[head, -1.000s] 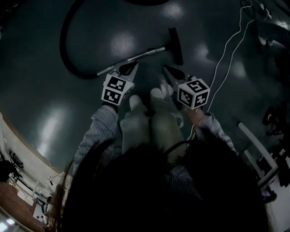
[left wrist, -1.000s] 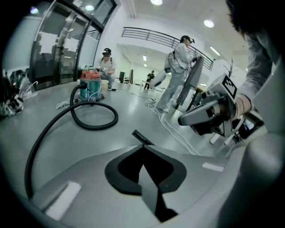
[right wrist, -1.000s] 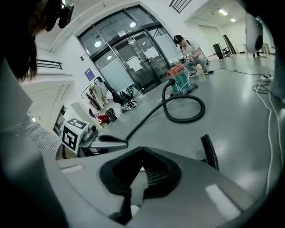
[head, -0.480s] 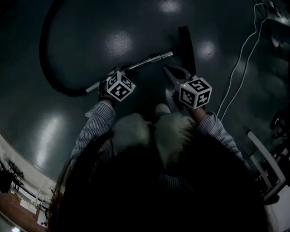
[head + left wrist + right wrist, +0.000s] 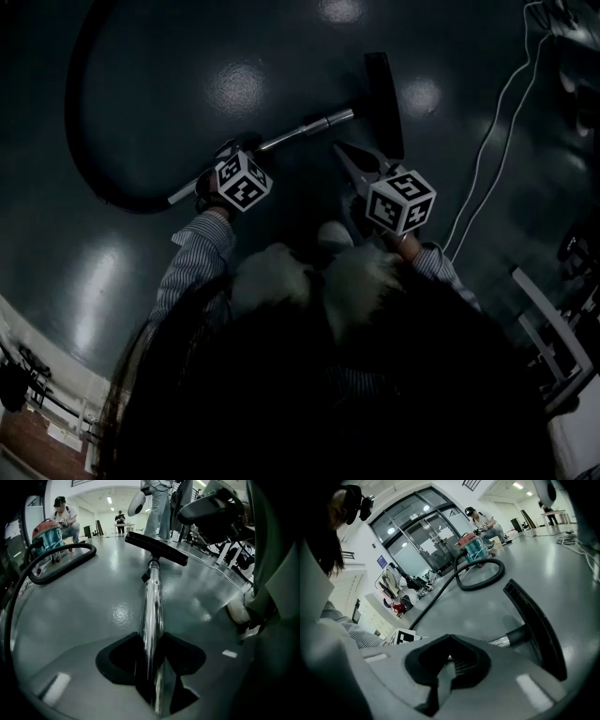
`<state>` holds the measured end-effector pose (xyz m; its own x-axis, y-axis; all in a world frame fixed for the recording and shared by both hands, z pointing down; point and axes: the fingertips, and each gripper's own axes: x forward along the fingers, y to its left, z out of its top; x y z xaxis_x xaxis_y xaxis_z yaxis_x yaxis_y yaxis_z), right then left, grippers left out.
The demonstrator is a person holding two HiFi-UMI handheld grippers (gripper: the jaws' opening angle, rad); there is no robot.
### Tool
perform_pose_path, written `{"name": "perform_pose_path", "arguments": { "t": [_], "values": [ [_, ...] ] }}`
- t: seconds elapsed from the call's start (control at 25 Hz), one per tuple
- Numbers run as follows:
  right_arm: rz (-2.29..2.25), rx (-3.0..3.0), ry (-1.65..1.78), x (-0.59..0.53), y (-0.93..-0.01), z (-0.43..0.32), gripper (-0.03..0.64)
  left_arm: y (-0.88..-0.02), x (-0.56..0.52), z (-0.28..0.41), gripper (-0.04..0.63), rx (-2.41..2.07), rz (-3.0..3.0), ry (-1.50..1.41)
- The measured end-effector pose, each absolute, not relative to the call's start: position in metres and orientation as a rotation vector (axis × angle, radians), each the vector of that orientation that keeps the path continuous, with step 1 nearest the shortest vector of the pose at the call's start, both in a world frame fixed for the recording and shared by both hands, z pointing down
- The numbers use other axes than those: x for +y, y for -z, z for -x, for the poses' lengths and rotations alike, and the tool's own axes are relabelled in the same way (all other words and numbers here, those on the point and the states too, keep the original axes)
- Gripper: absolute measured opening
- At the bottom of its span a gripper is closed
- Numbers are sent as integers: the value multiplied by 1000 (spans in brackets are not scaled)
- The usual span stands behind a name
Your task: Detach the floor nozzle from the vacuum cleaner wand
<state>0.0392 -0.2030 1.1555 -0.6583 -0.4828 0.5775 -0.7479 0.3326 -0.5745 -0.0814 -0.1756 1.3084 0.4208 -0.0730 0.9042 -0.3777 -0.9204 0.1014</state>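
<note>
The dark glossy floor fills most of my head view; across it curls the black hose, which in the left gripper view runs back to a red and teal canister well off, with a person crouched beside it; the chrome wand lies flat on the floor, running from the hose end towards the upper right; the floor nozzle is still joined to the wand's far end and lies crosswise to it, flat on the floor; my left gripper is down over the wand near its hose end, its jaws have just been opening and now stand wide, with the tube between them and a pad close on either side, not clamped; my right gripper has its jaws pressed together with nothing between them, its tips pointing at the stretch where wand meets nozzle, near it but apart; a thin white cable trails over the floor to the right, well clear of the nozzle.
</note>
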Motion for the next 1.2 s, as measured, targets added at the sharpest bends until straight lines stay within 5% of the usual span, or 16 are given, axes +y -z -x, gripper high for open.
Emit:
{"name": "perform_pose_path", "arguments": {
  "t": [0.72, 1.2],
  "values": [
    [-1539, -2038, -984, -259, -1095, -128, 2, -1201, -159, 36, 183, -249, -2314, -1345],
    [-1679, -2089, -846, -281, -853, -136, 2, -948, -152, -2, 181, -275, -2371, -1144]
  ]
}}
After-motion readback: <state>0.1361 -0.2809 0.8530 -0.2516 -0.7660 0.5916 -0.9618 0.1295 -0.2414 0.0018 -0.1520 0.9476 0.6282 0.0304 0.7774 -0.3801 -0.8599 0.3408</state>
